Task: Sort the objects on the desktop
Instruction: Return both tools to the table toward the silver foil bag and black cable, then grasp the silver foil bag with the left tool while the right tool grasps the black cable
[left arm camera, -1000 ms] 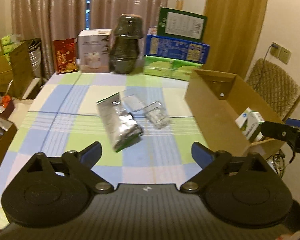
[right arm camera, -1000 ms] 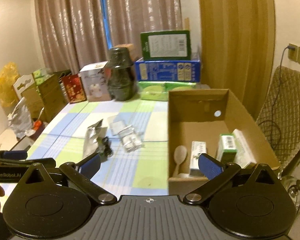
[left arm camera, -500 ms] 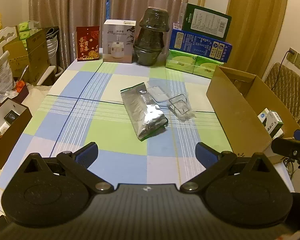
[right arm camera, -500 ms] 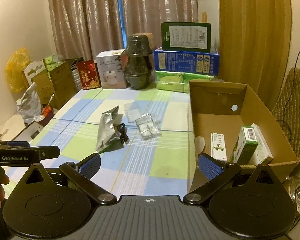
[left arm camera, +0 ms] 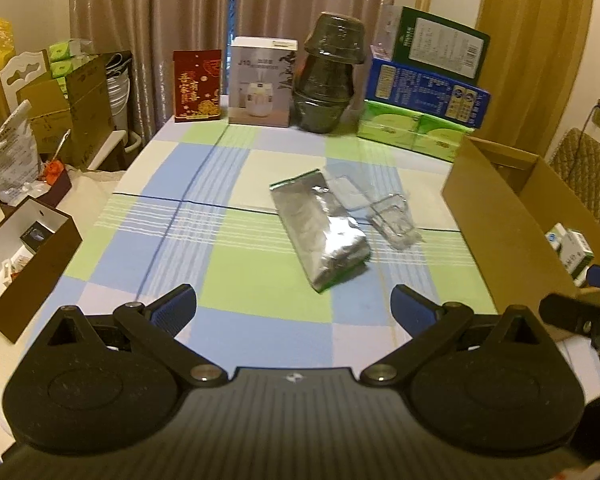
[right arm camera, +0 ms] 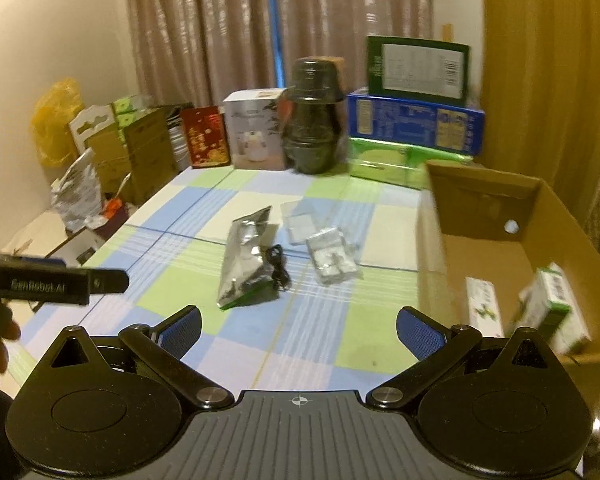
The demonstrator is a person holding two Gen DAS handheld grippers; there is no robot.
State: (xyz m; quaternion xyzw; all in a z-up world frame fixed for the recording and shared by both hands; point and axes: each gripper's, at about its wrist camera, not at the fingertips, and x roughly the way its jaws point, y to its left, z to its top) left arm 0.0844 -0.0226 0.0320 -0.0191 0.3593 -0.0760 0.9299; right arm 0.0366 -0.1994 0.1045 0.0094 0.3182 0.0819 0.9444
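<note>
Right wrist view shows the foil pouch (right arm camera: pixel 247 259) lying flat at the frame's centre on the checked surface (right arm camera: pixel 168 216), with a black cable (right arm camera: pixel 278 267) coiled against its right edge and two clear plastic trays (right arm camera: pixel 328 254) just right of that; the cardboard box (right arm camera: pixel 500 208) sits at the right, already holding a few small cartons (right arm camera: pixel 548 308). Both tools hang above the near edge with nothing between their fingers: the right gripper (right arm camera: pixel 298 326) is spread wide, and so is the left gripper (left arm camera: pixel 292 304), seen in the left wrist view with the pouch (left arm camera: pixel 322 230) ahead of it, slightly right of centre. The likeliest trouble, I judge, is the pouch itself: it is slick, crumpled and low, so fingers closing on it may slide off or pinch only a fold and let it sag and drop on the way to the box. The cable touching it could snag and be dragged along, and the light trays (left arm camera: pixel 388 220) may skid if nudged. The box's tall near wall (left arm camera: pixel 484 232) stands between the pouch and the cartons, so a low carry could strike it. Along the far edge stand a dark jar (left arm camera: pixel 328 80), a white box (left arm camera: pixel 262 80) and stacked packs (left arm camera: pixel 424 96), well apart from the work.
</note>
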